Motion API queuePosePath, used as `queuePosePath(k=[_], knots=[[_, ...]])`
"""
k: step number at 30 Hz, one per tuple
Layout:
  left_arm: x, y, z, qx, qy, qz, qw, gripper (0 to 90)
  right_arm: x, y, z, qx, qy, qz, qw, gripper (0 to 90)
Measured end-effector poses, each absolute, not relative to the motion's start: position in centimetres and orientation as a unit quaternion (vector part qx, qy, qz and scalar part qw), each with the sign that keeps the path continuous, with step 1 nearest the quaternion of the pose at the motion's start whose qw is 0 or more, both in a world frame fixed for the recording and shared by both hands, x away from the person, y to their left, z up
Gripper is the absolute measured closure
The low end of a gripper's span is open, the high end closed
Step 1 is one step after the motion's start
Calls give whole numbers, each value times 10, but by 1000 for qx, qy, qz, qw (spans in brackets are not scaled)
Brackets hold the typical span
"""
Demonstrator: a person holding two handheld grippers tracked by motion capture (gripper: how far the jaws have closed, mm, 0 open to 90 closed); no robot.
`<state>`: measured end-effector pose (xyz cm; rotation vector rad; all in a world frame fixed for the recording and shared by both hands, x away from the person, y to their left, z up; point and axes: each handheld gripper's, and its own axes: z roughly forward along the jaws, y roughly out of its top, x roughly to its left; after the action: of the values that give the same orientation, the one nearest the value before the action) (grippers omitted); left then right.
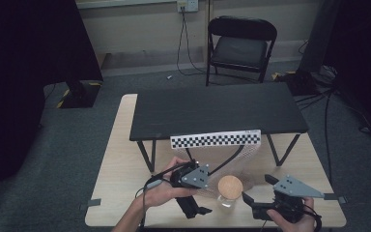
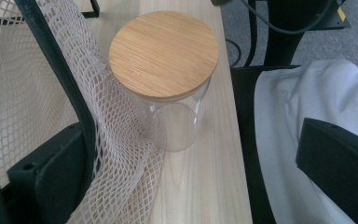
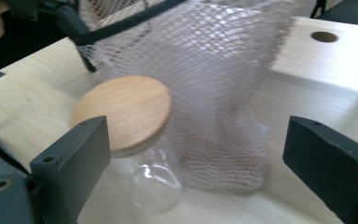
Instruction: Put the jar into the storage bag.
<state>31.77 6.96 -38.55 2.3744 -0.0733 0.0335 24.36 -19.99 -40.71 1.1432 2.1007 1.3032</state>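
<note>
A clear glass jar (image 1: 230, 189) with a round bamboo lid (image 2: 163, 53) stands upright on the light wooden table (image 1: 121, 164), near its front edge. A white mesh bag (image 3: 214, 88) with a black rim (image 2: 70, 88) lies right beside the jar and leans on it. My left gripper (image 1: 199, 194) is just left of the jar, its jaws wide apart. The mesh drapes over the far jaw in the left gripper view (image 2: 196, 154). My right gripper (image 1: 256, 187) hovers to the right of the jar, open. In the right gripper view (image 3: 198, 140) the jar sits close to one jaw, untouched.
A low black bench (image 1: 217, 108) stands across the table behind the bag, with a checkerboard strip (image 1: 216, 139) on its front edge. A black folding chair (image 1: 239, 46) is on the floor beyond. A wooden block with a round hole (image 3: 326, 51) lies behind the bag.
</note>
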Motion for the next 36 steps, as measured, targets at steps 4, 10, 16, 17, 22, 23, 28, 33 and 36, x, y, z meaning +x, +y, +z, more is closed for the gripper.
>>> queuePosePath(k=[4, 10, 16, 17, 22, 23, 28, 33, 36], knots=[[318, 70, -385, 927, -29, 13, 373, 4, 246, -191, -408, 399, 765, 464, 200, 65], [317, 70, -385, 928, -30, 14, 372, 4, 255, -176, -404, 384, 782, 451, 195, 68], [318, 69, -387, 928, -27, 15, 370, 4, 261, -170, -410, 380, 783, 458, 180, 64], [318, 69, -387, 929, -27, 16, 369, 4, 261, -168, -411, 379, 783, 460, 177, 64], [317, 69, -386, 929, -28, 16, 370, 5, 261, -156, -416, 365, 798, 446, 176, 73], [317, 69, -386, 929, -27, 17, 370, 5, 262, -154, -418, 363, 801, 441, 177, 81], [317, 69, -385, 928, -28, 16, 370, 5, 266, -150, -427, 365, 808, 427, 177, 126], [317, 68, -386, 928, -26, 17, 370, 4, 269, -148, -435, 365, 815, 415, 172, 152], [317, 69, -385, 928, -27, 18, 370, 4, 269, -146, -438, 365, 818, 408, 177, 202]])
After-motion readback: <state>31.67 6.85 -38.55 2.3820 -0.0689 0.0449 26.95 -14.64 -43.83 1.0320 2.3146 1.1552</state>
